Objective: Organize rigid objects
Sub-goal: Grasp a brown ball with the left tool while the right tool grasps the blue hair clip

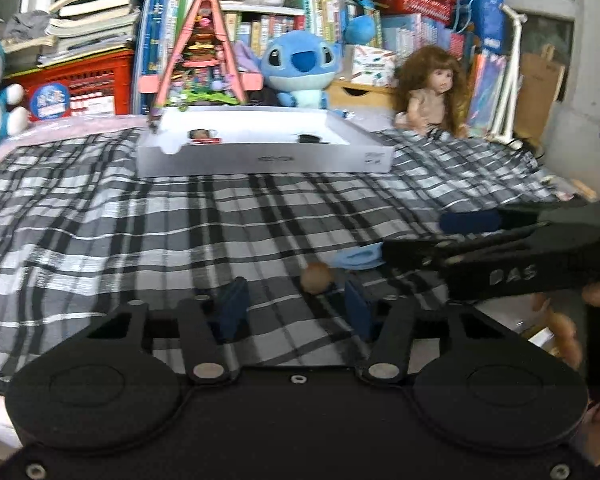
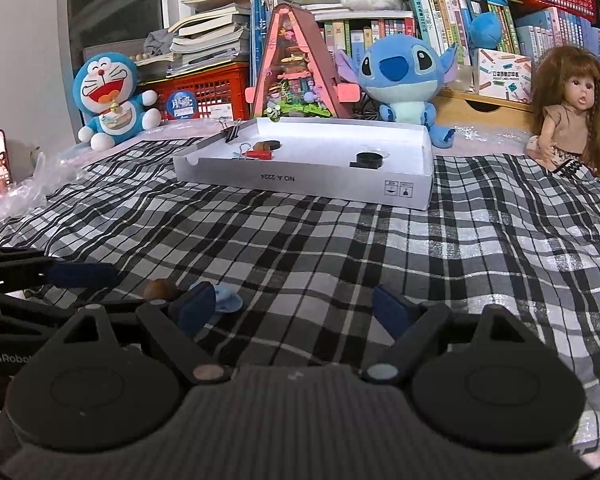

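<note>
Two grippers low over plaid cloth [image 2: 340,240]: left gripper [image 1: 296,308] part open, empty, brown ball [image 1: 317,277] just beyond; right gripper [image 2: 296,312] wide open, empty

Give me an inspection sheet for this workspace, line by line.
Surface: checked cloth, wrinkled, spread over the whole work area.
Job's things: white box at the far side, holding binder clips, a black round piece and small brownish and red bits; a brown ball-like piece and a light blue piece lie on the cloth near the grippers.
Clutter: plastic wrap at the left edge.
Grippers: left gripper open, nothing between its pads; right gripper open wide, empty.
Cables: nothing seen.
Surroundings: Stitch plush, Doraemon plush, doll, triangular miniature house, red crates, shelves of books.
</note>
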`<control>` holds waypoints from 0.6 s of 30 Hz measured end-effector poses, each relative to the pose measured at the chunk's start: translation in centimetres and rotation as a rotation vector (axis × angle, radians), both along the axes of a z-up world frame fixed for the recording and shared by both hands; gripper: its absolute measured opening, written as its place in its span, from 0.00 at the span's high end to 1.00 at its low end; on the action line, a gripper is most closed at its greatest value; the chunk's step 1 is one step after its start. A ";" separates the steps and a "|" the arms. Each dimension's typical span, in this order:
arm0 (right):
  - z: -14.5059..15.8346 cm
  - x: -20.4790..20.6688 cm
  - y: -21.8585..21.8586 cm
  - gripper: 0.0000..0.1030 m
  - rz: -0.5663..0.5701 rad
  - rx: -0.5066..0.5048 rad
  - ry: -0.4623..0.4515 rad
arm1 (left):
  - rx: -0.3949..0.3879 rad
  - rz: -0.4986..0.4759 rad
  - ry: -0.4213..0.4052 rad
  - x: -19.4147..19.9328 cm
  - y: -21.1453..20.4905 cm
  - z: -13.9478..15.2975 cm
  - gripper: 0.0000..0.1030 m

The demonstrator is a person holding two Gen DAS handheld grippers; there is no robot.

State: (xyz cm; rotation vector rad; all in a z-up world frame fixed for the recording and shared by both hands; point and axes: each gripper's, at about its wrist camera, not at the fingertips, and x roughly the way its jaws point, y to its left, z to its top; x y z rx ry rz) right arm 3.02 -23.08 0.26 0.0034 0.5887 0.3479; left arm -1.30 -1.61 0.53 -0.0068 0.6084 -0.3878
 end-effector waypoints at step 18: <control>-0.5 -0.7 2.5 0.11 -0.008 -0.006 -0.018 | 0.013 0.071 -0.010 1.6 0.9 0.3 0.87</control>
